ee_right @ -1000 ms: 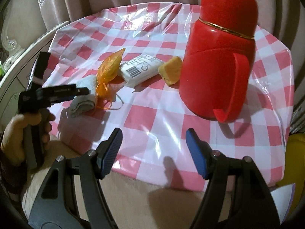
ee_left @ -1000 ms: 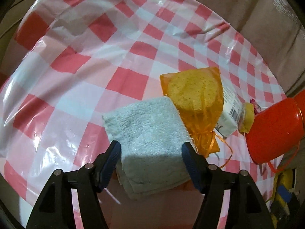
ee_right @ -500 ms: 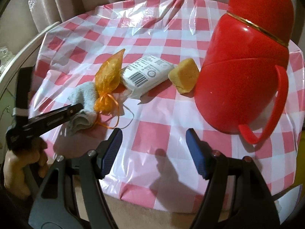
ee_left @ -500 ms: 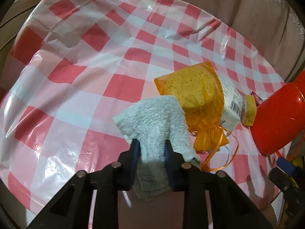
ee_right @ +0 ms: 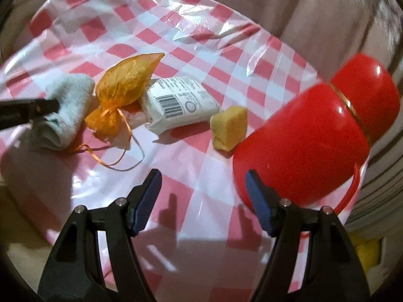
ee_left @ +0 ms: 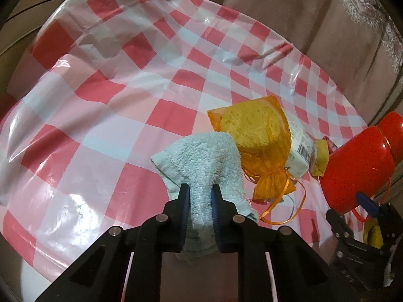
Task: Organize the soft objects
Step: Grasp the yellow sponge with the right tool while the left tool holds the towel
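My left gripper (ee_left: pixel 200 188) is shut on a folded pale blue towel (ee_left: pixel 201 158), pinching its near edge at the table's front; the towel also shows in the right wrist view (ee_right: pixel 68 105). Right of it lies an orange mesh bag holding a yellow sponge (ee_left: pixel 254 136) (ee_right: pixel 126 85), then a white wrapped packet (ee_left: pixel 299 148) (ee_right: pixel 178 103) and a small yellow sponge block (ee_left: pixel 321 158) (ee_right: pixel 229 128). My right gripper (ee_right: pixel 204 183) is open and empty, low over the table's near edge, in front of the packet and block.
A large red thermos jug (ee_right: pixel 314 141) (ee_left: pixel 357 166) stands at the right of the table. The red-and-white checked plastic cloth (ee_left: pixel 113 100) covers the round table. Beige curtains (ee_right: pixel 289 7) hang behind. Something yellow (ee_right: pixel 365 251) sits beyond the table's right edge.
My left gripper closed on the towel's near edge and bunched it up. My right gripper moved forward and left, closer to the packet and the sponge block.
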`<action>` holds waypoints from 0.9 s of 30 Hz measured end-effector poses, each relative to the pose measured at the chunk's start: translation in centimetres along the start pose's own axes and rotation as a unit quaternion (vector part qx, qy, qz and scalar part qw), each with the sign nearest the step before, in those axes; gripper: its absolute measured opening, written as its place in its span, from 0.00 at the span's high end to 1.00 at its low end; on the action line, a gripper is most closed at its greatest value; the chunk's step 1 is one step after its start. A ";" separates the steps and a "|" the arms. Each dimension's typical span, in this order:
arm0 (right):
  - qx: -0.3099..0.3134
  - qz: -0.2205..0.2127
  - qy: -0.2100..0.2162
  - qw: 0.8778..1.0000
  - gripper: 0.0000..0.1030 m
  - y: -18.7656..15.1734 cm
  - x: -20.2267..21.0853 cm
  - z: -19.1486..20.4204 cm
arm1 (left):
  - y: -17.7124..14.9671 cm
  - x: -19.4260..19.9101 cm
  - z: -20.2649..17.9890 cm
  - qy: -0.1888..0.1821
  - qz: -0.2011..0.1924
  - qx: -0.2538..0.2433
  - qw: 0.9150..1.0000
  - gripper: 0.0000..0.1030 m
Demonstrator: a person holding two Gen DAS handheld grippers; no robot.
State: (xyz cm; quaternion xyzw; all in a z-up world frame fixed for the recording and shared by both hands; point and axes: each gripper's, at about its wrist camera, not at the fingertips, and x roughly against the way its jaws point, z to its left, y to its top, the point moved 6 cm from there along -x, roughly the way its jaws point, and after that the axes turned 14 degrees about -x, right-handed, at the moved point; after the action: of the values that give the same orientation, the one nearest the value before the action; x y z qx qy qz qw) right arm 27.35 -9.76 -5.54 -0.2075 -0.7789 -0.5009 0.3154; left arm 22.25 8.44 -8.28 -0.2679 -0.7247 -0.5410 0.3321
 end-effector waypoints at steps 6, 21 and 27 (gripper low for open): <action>0.042 -0.031 -0.060 0.997 0.30 1.7 -1.4 1.1 | -0.1 0.4 0.3 0.001 -0.009 0.008 1.000 0.83; 0.061 -0.029 -0.124 0.990 0.34 4.1 -5.9 1.0 | -0.3 0.8 0.6 -0.003 -0.021 0.019 1.000 0.83; 0.058 -0.025 -0.129 0.990 0.40 4.2 -7.3 0.5 | -0.3 0.9 0.6 -0.003 -0.025 0.020 0.999 0.83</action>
State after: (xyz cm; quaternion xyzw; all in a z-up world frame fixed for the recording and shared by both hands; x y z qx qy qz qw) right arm 35.11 -7.60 -8.09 -0.2323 -0.8458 -0.4312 0.2115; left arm 21.34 8.94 -7.82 -0.2448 -0.7426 -0.5340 0.3217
